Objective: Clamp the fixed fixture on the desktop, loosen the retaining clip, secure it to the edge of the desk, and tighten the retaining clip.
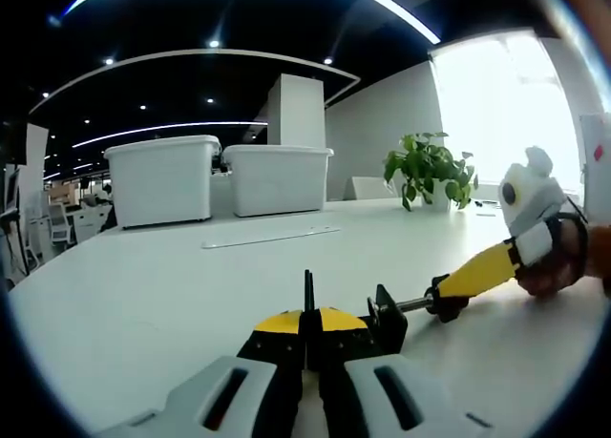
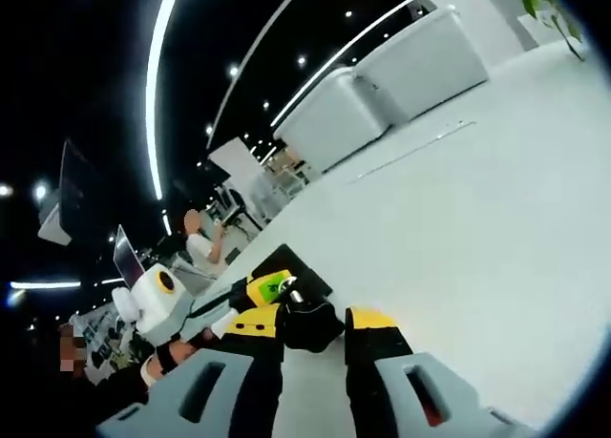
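A black screw clamp [image 1: 387, 322] with a yellow handle [image 1: 474, 274] lies low over the white desk [image 1: 172, 285]. My left gripper [image 1: 308, 316] is shut on the clamp's thin upright bar [image 1: 308, 287]. From the right, my right gripper [image 1: 537, 249] is shut on the far end of the yellow handle, with a hand behind it. In the right gripper view, my right gripper [image 2: 312, 322] has the handle's black end [image 2: 310, 325] between its yellow-tipped jaws, and the left gripper [image 2: 270, 289] comes in from the left.
Two white storage bins [image 1: 162, 178] [image 1: 277, 176] stand at the back of the desk, with a flat pale strip [image 1: 270, 237] in front of them. A potted plant [image 1: 430, 169] stands back right. A person [image 2: 202, 239] sits beyond the desk's far edge.
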`<state>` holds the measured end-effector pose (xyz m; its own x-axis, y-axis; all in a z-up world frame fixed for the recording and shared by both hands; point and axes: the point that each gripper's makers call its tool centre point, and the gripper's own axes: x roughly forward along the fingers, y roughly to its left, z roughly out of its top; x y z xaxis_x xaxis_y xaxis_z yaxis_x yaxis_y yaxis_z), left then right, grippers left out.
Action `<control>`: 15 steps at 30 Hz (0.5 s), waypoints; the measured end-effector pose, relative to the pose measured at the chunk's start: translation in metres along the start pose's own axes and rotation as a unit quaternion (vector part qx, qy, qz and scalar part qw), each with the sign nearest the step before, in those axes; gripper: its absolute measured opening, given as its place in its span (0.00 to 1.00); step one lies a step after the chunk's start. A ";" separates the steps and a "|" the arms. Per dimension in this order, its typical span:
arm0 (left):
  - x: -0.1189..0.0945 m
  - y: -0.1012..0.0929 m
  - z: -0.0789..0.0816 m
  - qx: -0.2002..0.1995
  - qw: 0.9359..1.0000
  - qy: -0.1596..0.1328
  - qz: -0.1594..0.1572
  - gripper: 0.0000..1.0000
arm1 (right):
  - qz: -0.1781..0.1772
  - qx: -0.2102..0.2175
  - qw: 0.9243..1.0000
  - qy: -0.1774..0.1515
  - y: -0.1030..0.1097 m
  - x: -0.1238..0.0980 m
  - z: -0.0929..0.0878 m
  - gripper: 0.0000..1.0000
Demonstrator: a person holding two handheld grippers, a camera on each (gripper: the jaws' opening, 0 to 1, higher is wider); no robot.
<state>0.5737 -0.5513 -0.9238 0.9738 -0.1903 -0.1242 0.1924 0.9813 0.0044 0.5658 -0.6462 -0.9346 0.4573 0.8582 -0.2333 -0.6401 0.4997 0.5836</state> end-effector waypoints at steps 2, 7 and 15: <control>0.000 0.000 0.000 0.000 1.000 0.000 0.000 0.04 | 0.003 -0.020 1.000 -0.003 0.000 0.000 0.001 0.24; 0.000 0.000 0.000 0.001 1.000 0.000 0.000 0.04 | 0.003 -0.032 0.999 -0.005 -0.002 0.001 0.004 0.24; 0.000 0.001 0.000 0.001 1.000 0.000 0.003 0.04 | -0.011 -0.159 0.987 -0.031 0.002 0.002 0.008 0.24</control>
<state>0.5741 -0.5503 -0.9237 0.9749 -0.1850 -0.1239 0.1873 0.9823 0.0066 0.5704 -0.6445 -0.9280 0.5040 0.8425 -0.1903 -0.7864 0.5387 0.3023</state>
